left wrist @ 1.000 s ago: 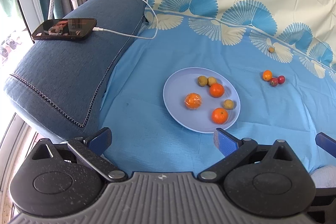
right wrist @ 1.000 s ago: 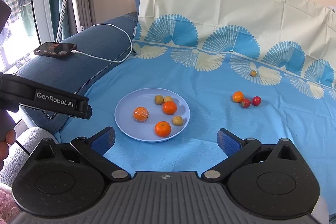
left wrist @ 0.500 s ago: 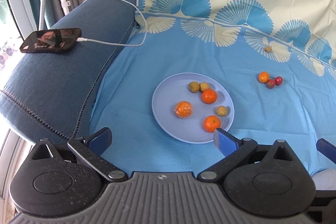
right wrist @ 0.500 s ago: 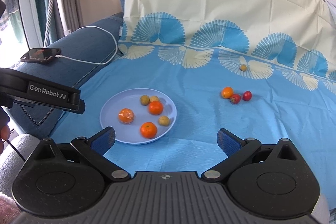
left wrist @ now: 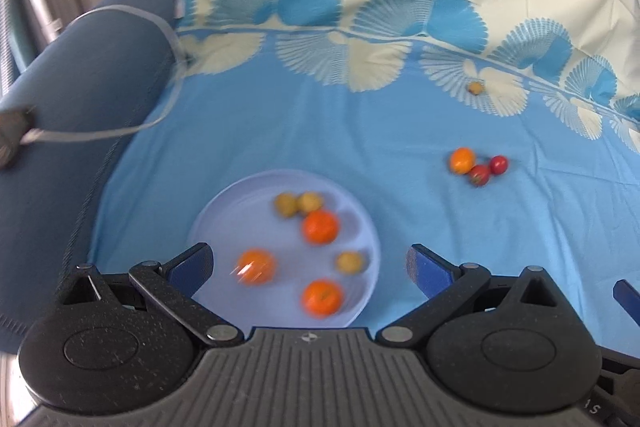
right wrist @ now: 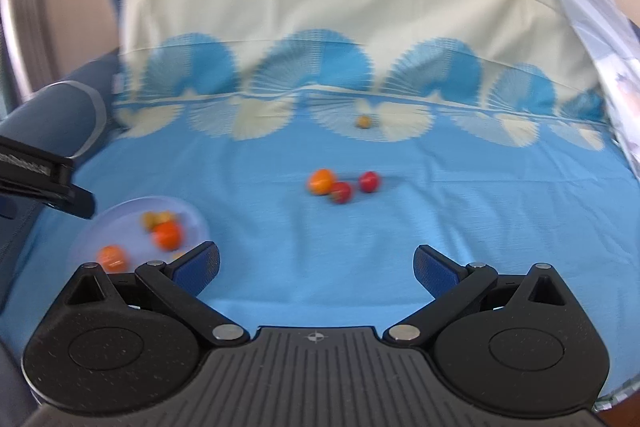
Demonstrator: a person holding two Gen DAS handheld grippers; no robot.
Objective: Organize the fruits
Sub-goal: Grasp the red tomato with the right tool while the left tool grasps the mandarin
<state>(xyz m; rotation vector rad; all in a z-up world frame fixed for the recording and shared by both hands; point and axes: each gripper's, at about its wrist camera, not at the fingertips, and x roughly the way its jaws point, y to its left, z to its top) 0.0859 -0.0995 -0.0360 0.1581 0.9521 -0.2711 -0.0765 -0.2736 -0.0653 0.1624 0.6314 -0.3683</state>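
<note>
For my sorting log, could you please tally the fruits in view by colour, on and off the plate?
Orange: 4
Yellow-green: 4
Red: 2
Total: 10

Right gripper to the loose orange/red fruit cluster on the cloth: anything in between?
Nothing visible. The right gripper is open, with only bare blue cloth between its fingers and the cluster: orange fruit and two red fruits. The plate sits off to the left.
</note>
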